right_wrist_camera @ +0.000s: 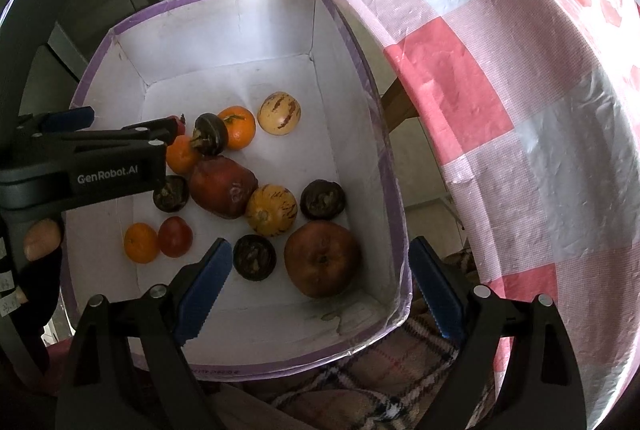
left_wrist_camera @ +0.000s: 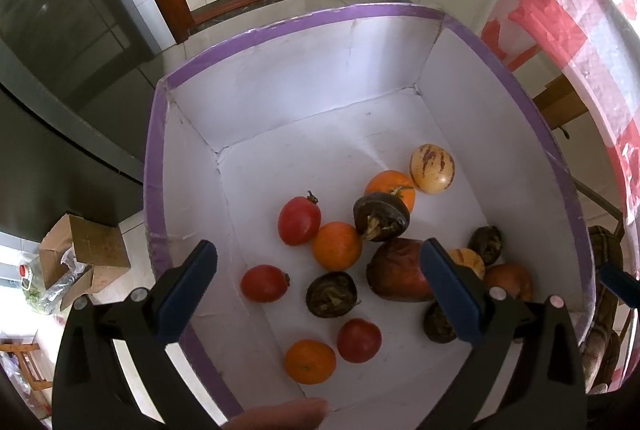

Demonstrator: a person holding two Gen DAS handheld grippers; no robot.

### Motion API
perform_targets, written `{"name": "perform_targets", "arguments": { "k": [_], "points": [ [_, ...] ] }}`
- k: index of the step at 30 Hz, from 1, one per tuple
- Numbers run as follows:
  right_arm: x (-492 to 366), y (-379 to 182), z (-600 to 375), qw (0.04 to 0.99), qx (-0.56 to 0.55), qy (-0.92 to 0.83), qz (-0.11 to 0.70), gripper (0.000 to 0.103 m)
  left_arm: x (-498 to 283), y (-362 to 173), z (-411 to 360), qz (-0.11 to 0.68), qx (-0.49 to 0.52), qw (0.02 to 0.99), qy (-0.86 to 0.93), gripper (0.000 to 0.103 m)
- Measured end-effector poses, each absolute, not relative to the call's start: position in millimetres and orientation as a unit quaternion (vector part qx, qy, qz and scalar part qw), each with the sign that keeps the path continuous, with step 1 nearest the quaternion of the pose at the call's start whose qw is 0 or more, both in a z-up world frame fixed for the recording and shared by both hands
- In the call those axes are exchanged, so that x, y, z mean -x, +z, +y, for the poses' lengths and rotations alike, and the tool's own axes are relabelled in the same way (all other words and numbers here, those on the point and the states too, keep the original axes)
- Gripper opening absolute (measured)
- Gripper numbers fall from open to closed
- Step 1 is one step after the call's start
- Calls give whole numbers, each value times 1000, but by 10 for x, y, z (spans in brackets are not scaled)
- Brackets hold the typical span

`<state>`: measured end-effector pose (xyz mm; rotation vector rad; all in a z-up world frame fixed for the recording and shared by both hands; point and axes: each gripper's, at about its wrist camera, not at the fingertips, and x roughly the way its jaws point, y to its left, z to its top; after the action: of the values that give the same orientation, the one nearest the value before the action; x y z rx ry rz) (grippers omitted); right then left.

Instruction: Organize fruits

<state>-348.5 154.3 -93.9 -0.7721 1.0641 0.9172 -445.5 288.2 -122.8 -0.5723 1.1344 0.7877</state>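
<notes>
Inside box: all fruit is held on the white floor.
Pomegranates: two.
Striped melons: two.
Oranges: three.
Tomatoes: three.
Mangosteens: four.
Left gripper: spread, empty.
Right gripper: spread, empty, nearer right rim.

I see a box of matt white card with creased walls and purple tape along its rim, and beside it a thin, shiny plastic tablecloth in pink and white checks with a fine woven-looking texture. The fruit inside varies: my view shows smooth, slightly glossy tomatoes, dimpled oranges, a smooth cream melon with purple streaks, and dull, wrinkled dark fruits. Both of my grippers, left and right, look like matt black plastic with ridged blue rubbery pads and small silvery metal pins.
</notes>
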Motion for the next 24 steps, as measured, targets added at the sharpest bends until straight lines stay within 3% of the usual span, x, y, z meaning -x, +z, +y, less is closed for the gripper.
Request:
{"name": "perform_targets", "arguments": {
  "k": [20,24],
  "points": [
    [3494,-958,1545,695,347,413,475,87,4567,-1267,2991,506,301,722,363,101],
    [3507,-944,1538,697,346,414,473,87,4534,-1192,2954,509,255,732,374,101]
  ]
}}
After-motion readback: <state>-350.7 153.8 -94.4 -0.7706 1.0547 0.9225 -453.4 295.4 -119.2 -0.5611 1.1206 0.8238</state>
